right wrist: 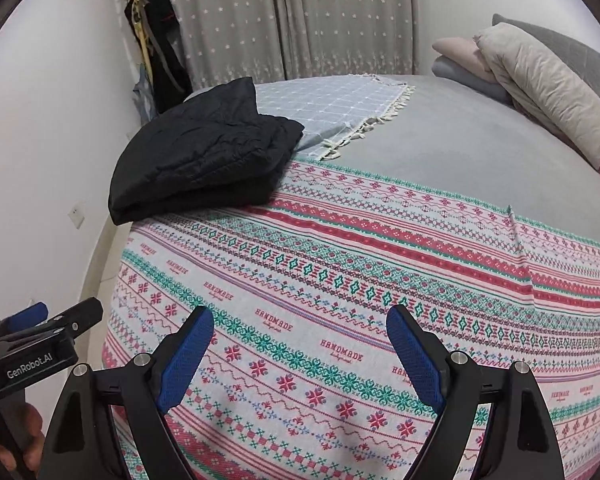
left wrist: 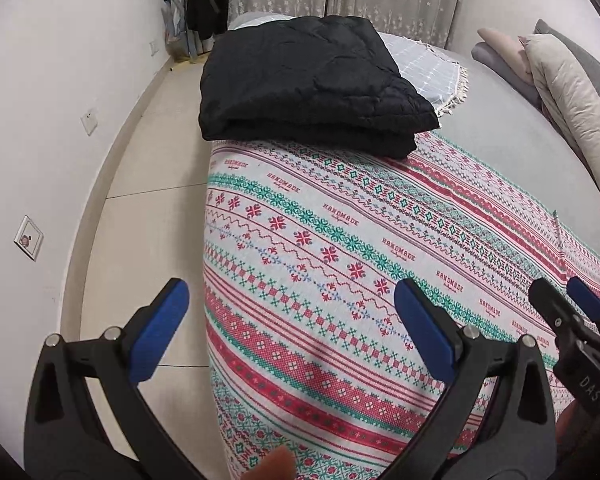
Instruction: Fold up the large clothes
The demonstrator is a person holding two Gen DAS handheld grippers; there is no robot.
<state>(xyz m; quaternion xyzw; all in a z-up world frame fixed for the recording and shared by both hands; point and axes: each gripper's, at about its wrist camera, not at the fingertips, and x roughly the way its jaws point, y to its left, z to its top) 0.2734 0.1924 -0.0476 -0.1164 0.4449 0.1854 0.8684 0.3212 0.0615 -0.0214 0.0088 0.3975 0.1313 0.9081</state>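
Left gripper [left wrist: 290, 306] stands wide open at six o'clock in its own view, its black plastic arms ending in flat, ribbed blue pads with nothing between them but the cloth below; one pad hangs over the pale tiled floor [left wrist: 140, 216], the other over the bed. At about nine o'clock the white wall [left wrist: 40, 120] carries small square sockets. Toward twelve o'clock a folded black garment [left wrist: 308, 80], puffy and quilted with a crinkled sheen, lies in a thick rectangular stack at the bed's far left corner, resting partly on a patterned blanket [left wrist: 340, 248], a flat woven spread of red, green and white bands. Behind it lies a grey checked throw [left wrist: 424, 64] with a cream tasselled fringe. At two o'clock soft beige pillows [left wrist: 564, 92] lean against the headboard. Right gripper [right wrist: 300, 350] likewise gapes wide and empty above the blanket, holding nothing.
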